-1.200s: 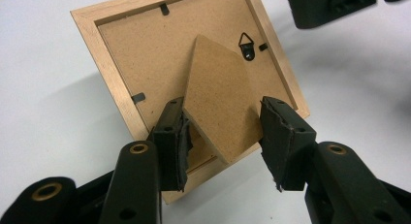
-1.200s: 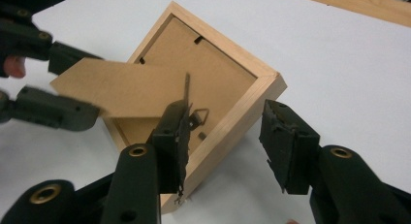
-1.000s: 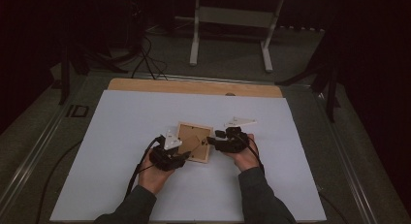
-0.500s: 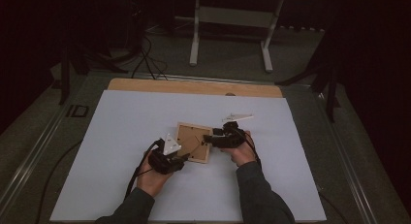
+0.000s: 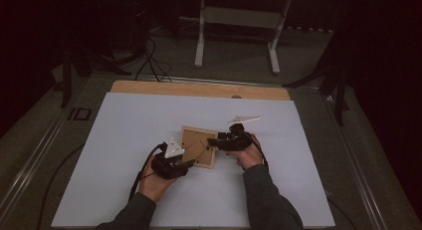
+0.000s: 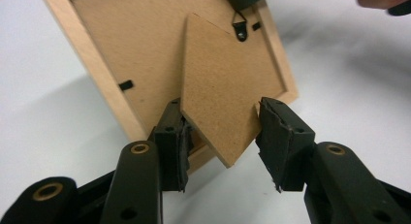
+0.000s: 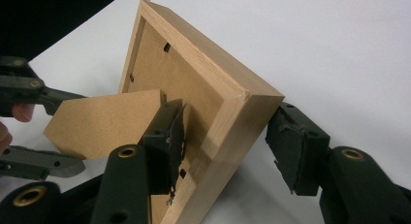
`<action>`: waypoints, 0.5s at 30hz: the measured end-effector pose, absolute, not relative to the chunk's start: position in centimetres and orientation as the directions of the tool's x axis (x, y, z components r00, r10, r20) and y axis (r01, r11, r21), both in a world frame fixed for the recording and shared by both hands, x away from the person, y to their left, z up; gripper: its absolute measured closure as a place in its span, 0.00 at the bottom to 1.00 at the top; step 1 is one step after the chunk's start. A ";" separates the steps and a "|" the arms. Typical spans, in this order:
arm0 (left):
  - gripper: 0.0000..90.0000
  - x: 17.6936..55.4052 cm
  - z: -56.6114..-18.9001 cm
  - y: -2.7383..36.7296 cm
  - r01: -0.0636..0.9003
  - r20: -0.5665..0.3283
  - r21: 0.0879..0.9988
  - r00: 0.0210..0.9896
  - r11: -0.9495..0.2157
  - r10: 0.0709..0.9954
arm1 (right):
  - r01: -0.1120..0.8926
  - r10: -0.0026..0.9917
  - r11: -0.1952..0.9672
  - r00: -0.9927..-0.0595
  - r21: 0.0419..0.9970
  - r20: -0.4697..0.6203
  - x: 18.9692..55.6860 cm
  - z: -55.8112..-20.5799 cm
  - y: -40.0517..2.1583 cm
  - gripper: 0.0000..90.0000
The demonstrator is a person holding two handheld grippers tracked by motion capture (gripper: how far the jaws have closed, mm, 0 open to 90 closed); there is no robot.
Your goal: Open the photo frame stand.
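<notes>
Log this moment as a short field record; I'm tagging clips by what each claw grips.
object: wooden picture frame, back side up, on white table cover
left claw: jaws either side of the frame's fibreboard easel stand, touching its edges
right claw: jaws straddling a frame corner, one inside, one outside
frame pose: lifted at the right claw's corner

The white sheet (image 5: 139,135) lies bare to the left, far and right of the picture frame (image 5: 196,140), so a gripper could pass on any of those sides. At the frame itself the way is taken: the left gripper (image 6: 220,134) straddles the lifted stand flap (image 6: 218,88) at the near-left corner, and the right gripper (image 7: 225,136) brackets the right-hand corner. Both forearms block the near side
</notes>
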State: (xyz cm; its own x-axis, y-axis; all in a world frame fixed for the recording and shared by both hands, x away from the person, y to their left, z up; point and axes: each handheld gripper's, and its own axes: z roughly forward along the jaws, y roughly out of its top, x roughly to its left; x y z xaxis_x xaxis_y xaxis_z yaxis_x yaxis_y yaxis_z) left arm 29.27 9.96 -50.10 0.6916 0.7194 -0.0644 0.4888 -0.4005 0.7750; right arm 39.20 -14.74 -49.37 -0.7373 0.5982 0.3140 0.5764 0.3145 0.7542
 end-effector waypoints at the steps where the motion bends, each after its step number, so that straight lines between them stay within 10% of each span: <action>1: 0.60 29.4 -50.1 10.0 0.503 -0.091 0.772 0.694 -0.389 0.715 | 0.573 0.599 0.316 -0.739 0.756 0.310 39.1 -49.3 -14.7 0.56; 8: 0.62 30.5 -50.0 10.8 0.625 -0.314 0.733 0.662 -0.269 0.680 | 0.552 0.597 0.330 -0.750 0.766 0.284 38.8 -49.0 -14.7 0.56; 15: 0.67 31.0 -49.5 11.1 0.656 -0.354 0.707 0.652 -0.264 0.671 | 0.519 0.590 0.355 -0.770 0.777 0.245 38.3 -48.6 -14.6 0.57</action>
State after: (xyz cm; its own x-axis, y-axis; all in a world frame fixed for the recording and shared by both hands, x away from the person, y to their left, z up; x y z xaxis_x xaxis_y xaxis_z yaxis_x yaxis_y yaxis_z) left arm 30.95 11.08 -49.48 0.6515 0.6708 -0.3543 0.6561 -0.2639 0.7070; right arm 38.30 -14.58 -48.60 -0.7696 0.5898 0.2446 0.5192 0.3551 0.7774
